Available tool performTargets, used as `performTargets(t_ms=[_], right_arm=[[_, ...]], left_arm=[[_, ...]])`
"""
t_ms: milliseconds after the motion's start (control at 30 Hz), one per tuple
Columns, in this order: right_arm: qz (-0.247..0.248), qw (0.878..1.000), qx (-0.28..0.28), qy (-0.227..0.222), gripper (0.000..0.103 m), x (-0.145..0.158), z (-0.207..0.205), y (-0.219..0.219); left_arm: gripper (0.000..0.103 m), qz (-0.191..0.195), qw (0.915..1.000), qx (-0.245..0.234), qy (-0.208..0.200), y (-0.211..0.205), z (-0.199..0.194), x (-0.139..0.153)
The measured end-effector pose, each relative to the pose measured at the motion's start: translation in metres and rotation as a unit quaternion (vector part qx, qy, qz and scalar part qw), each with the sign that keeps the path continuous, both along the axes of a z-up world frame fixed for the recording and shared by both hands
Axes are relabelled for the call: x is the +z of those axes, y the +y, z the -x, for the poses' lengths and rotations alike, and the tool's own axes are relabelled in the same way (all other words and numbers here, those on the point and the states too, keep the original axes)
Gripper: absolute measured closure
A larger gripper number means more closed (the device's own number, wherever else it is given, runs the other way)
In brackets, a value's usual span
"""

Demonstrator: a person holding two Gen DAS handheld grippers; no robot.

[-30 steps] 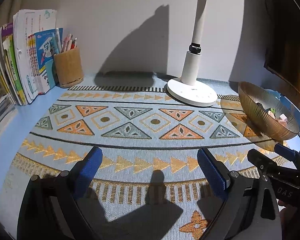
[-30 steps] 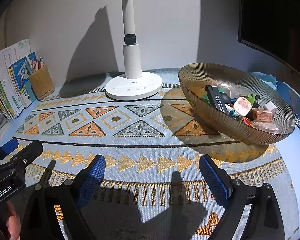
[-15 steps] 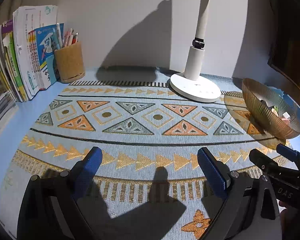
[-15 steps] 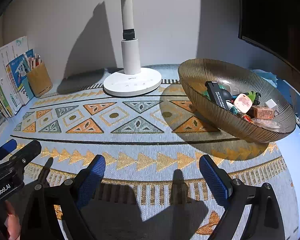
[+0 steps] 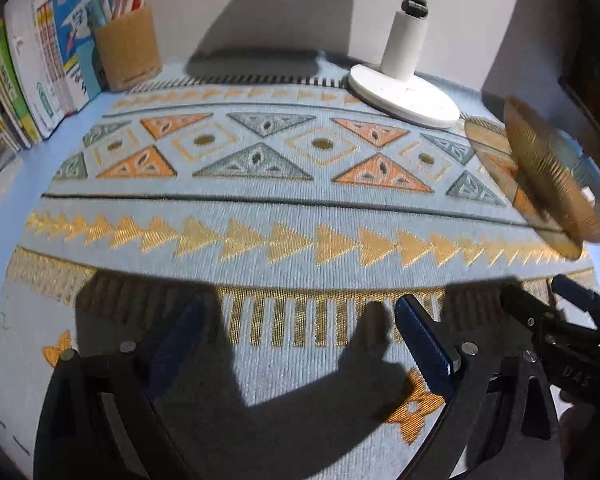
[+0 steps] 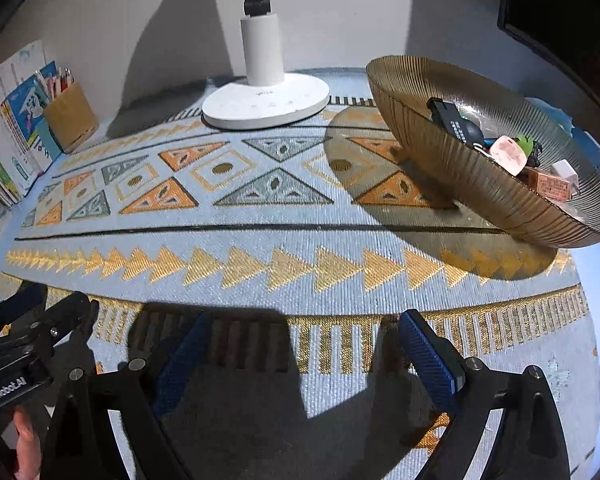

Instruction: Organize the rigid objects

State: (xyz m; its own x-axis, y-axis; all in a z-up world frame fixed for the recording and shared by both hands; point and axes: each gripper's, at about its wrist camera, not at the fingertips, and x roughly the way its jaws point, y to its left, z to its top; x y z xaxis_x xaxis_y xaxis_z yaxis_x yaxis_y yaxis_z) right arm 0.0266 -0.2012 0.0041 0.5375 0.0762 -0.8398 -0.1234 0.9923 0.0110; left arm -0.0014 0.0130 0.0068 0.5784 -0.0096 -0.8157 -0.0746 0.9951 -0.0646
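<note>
A ribbed amber glass bowl (image 6: pixel 480 176) stands at the right of the patterned mat and holds several small rigid objects: a black stick (image 6: pixel 450 118), a pink piece (image 6: pixel 508 154), an orange box (image 6: pixel 550 188), a white block (image 6: pixel 564 170). It shows blurred at the right edge of the left wrist view (image 5: pixel 548 176). My right gripper (image 6: pixel 302 354) is open and empty over the mat's front fringe, left of the bowl. My left gripper (image 5: pixel 296 340) is open and empty over the same fringe. Each gripper shows at the edge of the other's view.
A white lamp base (image 6: pixel 266 100) stands at the back centre. A brown pen holder (image 5: pixel 128 50) and upright books (image 5: pixel 32 80) stand at the back left. The patterned mat (image 5: pixel 300 200) covers the table. A dark screen edge (image 6: pixel 560 8) is at the right.
Both grippers have moved forward and dipped lower toward the mat, so the mat looms larger. The left view has swung slightly left. Both stay open and empty.
</note>
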Motion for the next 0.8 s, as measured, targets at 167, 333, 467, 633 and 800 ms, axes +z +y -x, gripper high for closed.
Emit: performTargets(t_ms=[167,333,467,633,800], right_arm=[[0.015,1.000,0.006,0.009,0.000,-0.0038,0.0014,0.0023],[0.017,1.000,0.023,0.011,0.000,-0.0026,0.0033,0.0008],[0.015,1.000,0.018,-0.003,0.000,-0.0027,0.0071,0.0003],[0.011,0.999,0.026,-0.020,0.000,-0.0037,0.0100,-0.0010],[0.012,0.999,0.029,-0.021,0.000,-0.0038,0.0098,-0.0005]], left_arm=[[0.001,-0.030,0.9995,-0.005,0.009,-0.0083,0.0024,-0.0061],[0.000,-0.033,0.9994,0.007,-0.006,-0.0082,0.0006,-0.0073],[0.000,-0.031,0.9995,0.004,-0.008,-0.0067,0.0008,-0.0075],[0.000,-0.031,0.9995,0.004,-0.008,-0.0072,0.0006,-0.0073],[0.000,-0.031,0.9995,0.004,-0.008,-0.0070,0.0008,-0.0070]])
